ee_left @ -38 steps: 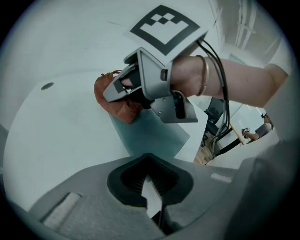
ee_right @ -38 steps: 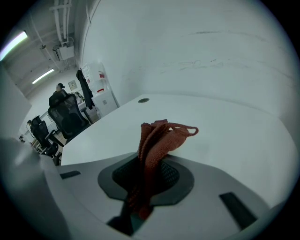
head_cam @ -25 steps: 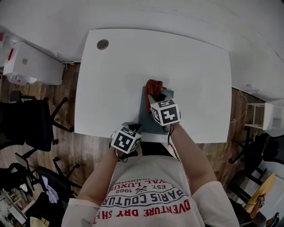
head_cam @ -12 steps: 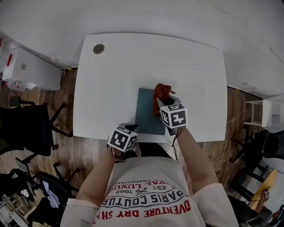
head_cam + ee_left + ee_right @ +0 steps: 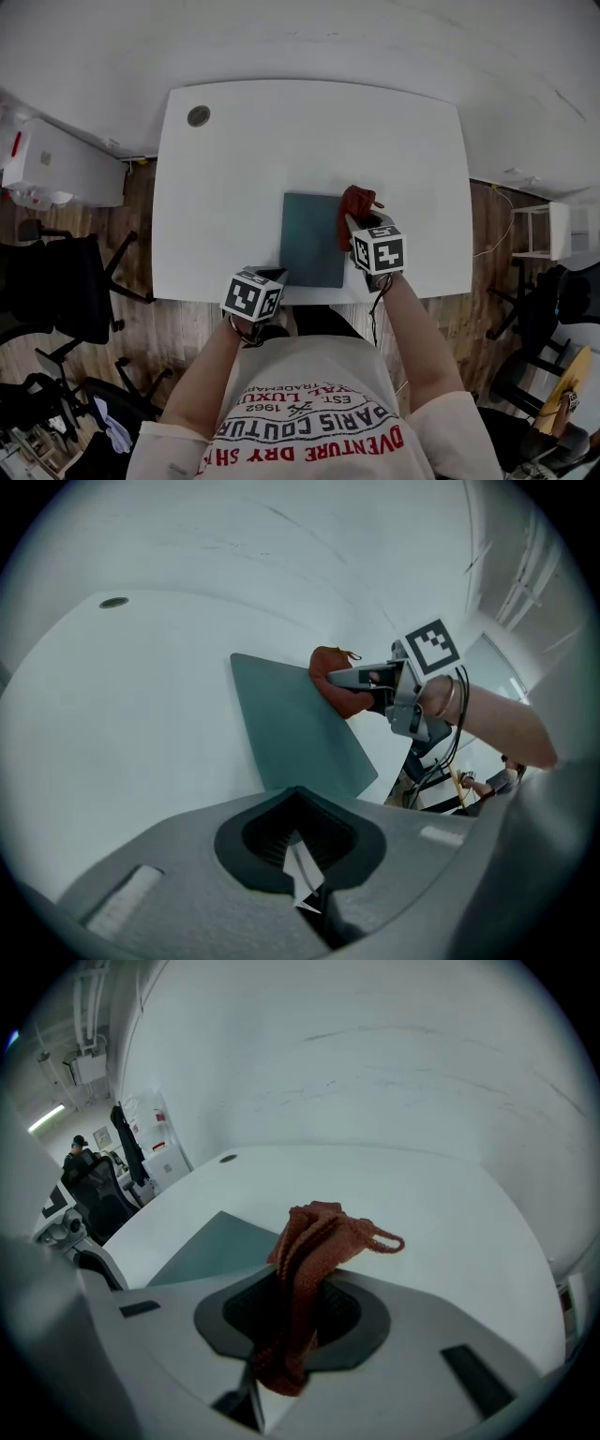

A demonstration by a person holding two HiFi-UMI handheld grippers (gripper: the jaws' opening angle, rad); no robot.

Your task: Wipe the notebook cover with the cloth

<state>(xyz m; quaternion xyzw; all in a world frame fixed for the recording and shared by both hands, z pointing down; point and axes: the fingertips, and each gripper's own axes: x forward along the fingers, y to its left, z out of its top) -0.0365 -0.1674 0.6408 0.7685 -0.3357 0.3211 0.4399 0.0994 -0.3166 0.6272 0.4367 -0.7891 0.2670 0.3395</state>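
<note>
Right gripper (image 5: 357, 223) clamps the cloth (image 5: 357, 201) over the notebook (image 5: 309, 239) edge, I judge for wiping; left gripper (image 5: 275, 276) closed, empty, beside it.

one overhead, two low; table (image 5: 309, 141) shared

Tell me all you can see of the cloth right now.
The cloth is rust-red, knitted-looking and soft, bunched into folds with a small loop at its free end. The right gripper is shut on its other end, and nothing else holds it. It sits over the right edge of the teal notebook; whether it presses on the cover cannot be told.
</note>
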